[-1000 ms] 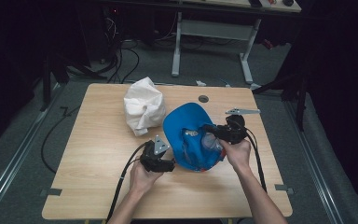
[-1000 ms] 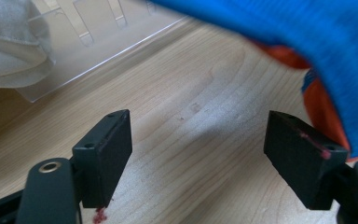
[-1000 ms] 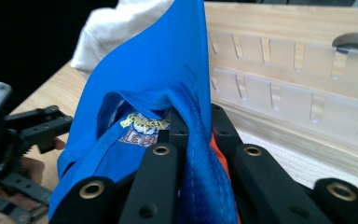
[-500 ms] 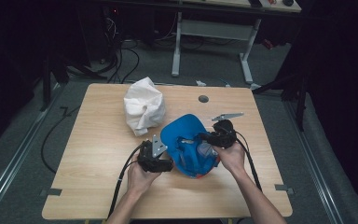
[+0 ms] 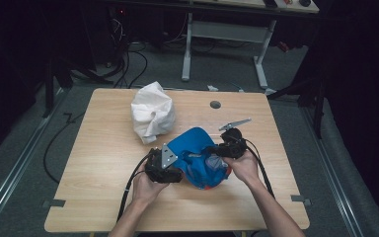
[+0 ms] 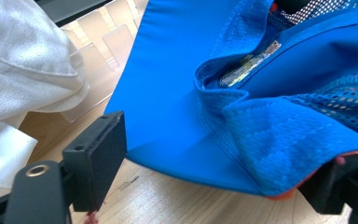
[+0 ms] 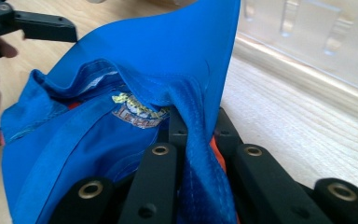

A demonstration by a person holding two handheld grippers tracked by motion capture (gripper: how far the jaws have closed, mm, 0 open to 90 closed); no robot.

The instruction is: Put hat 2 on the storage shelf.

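A blue cap [image 5: 197,148] with mesh panels and orange trim lies crumpled on the wooden table [image 5: 103,148], between my two hands. My right gripper [image 5: 218,151] is shut on the cap's rim [image 7: 200,154], with fabric pinched between its fingers [image 7: 200,128], and the brim [image 7: 168,60] stands up ahead of it. My left gripper [image 5: 179,168] is open. Its jaws have just been opening, and the cap's edge [image 6: 177,93] lies between them [image 6: 214,172]. The left finger [image 6: 98,154] stands apart from the fabric, and the cap drapes over the right one.
A crumpled white cloth [image 5: 150,113] sits behind the cap at the table's back left, close beside my left gripper [image 6: 23,70]. A round hole [image 5: 215,104] marks the table near its far edge. Cables trail from both grippers toward the front edge.
My right gripper has shifted a little left and nearer to the front with the cap in it, bunching the cap toward the left gripper. The left hand has stayed put.
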